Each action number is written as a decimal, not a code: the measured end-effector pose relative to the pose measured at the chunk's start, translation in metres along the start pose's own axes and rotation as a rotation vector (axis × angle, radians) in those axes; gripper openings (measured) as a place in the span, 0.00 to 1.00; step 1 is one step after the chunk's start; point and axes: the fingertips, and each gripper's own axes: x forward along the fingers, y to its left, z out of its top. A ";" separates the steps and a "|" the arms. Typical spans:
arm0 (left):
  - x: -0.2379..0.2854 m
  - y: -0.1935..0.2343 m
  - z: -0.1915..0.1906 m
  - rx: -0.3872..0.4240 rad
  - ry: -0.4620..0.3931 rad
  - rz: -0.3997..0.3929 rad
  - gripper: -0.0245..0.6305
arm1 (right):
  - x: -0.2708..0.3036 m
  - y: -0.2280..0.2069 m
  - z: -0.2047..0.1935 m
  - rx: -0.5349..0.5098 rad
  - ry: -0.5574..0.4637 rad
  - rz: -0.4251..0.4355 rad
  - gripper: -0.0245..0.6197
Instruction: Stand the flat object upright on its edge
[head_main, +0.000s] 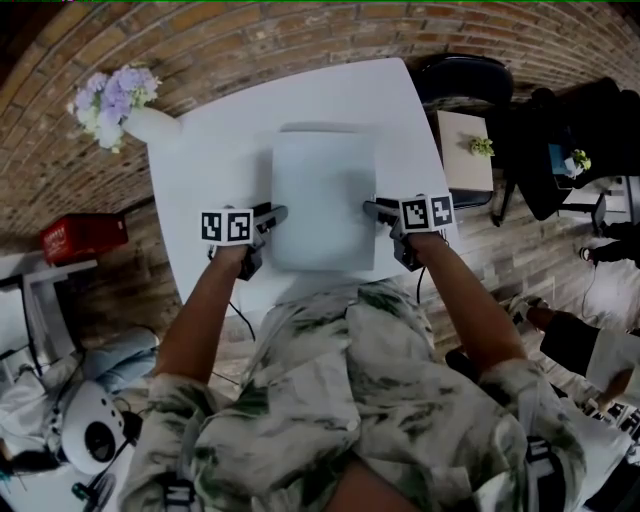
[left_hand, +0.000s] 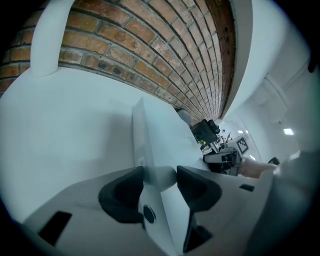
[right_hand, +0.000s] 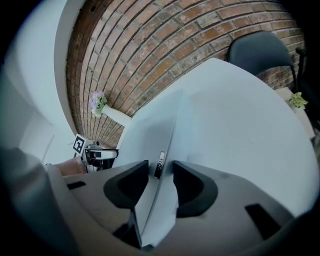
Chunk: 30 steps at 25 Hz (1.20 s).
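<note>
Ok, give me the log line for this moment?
stage: pre-lift | closed white laptop: flat on white table | left tongs: open, straddling left edge | right tongs: astride right edge, grip unclear

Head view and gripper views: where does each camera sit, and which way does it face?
Head view: on the head, steeply down at table and flat object; forearms, torso show.
Left gripper view: on left gripper, along its jaws, across the flat object to the right gripper; right hand shows.
Right gripper view: on right gripper, opposite way, toward left gripper, left hand, flowers.
All share the flat object.
</note>
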 end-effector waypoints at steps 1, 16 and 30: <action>0.000 -0.001 -0.001 -0.001 -0.002 -0.002 0.38 | 0.000 0.000 0.000 -0.006 0.003 -0.004 0.30; -0.009 -0.044 0.029 0.111 -0.057 -0.006 0.37 | -0.041 0.008 0.031 -0.123 -0.058 -0.014 0.29; 0.000 -0.071 0.078 0.205 -0.095 0.011 0.37 | -0.072 0.009 0.094 -0.331 -0.135 -0.029 0.28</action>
